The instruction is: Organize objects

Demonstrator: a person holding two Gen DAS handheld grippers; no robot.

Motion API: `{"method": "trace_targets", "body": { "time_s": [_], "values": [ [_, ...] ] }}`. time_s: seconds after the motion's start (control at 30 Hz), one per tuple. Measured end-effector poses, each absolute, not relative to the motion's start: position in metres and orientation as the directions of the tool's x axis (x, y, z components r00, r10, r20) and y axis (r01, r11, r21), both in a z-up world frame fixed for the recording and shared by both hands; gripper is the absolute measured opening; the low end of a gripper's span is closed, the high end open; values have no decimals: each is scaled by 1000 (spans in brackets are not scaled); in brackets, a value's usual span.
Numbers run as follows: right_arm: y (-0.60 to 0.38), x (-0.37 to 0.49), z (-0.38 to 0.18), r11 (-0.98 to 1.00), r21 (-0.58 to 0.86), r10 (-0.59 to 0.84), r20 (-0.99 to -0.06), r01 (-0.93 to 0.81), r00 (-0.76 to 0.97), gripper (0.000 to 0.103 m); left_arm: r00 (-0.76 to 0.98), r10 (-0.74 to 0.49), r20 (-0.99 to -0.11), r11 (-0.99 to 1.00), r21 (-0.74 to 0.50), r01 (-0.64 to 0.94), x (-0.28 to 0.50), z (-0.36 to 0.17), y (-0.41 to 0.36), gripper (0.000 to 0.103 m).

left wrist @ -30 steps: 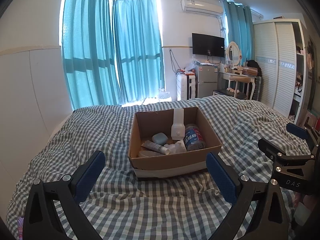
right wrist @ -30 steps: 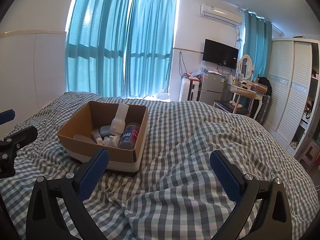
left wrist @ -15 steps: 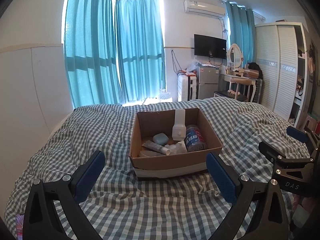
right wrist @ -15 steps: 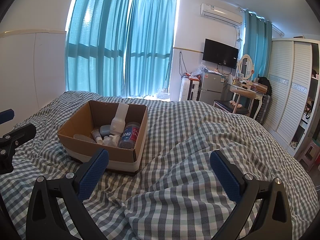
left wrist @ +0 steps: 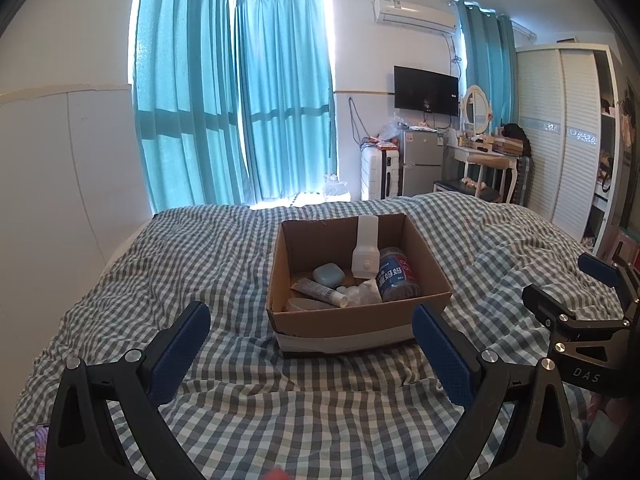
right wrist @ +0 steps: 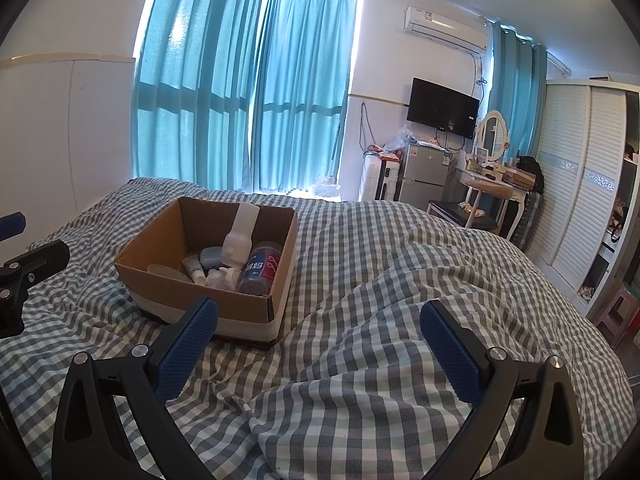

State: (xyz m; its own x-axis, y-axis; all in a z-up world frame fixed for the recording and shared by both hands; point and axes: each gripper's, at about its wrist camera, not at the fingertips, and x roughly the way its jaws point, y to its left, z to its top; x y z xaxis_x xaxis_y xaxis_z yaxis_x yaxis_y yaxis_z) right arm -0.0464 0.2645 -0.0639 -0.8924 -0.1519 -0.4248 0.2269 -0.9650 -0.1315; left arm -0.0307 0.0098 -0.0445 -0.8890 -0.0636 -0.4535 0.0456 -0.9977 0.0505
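So there's a cardboard box [left wrist: 352,320] sitting on the bed [left wrist: 200,264], roughly in the middle. Inside it, a tall bottle [left wrist: 366,246] leans against the back wall, a jar [left wrist: 396,278] lies to its right, a small case [left wrist: 328,274] sits to its left, and a tube [left wrist: 320,291] lies in front of the case. Behind the bed are curtains [left wrist: 240,120]. Off to the right stand a fridge [left wrist: 422,162], a dressing table [left wrist: 486,152] and, furthest right, a wardrobe [left wrist: 568,136]. A TV [left wrist: 426,91] hangs above the fridge.

Teal curtains [left wrist: 236,100], wall TV [left wrist: 426,91], white wardrobe [left wrist: 568,136]
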Motion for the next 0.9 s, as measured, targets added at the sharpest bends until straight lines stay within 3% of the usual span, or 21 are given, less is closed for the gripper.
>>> {"method": "trace_targets", "body": {
  "time_s": [0.9],
  "values": [
    [263,-47,-64,-963,-138,-151,-430,230,-890,102,-886,-74,-458,-997,62,51,-29,-45,7,103]
  ]
}}
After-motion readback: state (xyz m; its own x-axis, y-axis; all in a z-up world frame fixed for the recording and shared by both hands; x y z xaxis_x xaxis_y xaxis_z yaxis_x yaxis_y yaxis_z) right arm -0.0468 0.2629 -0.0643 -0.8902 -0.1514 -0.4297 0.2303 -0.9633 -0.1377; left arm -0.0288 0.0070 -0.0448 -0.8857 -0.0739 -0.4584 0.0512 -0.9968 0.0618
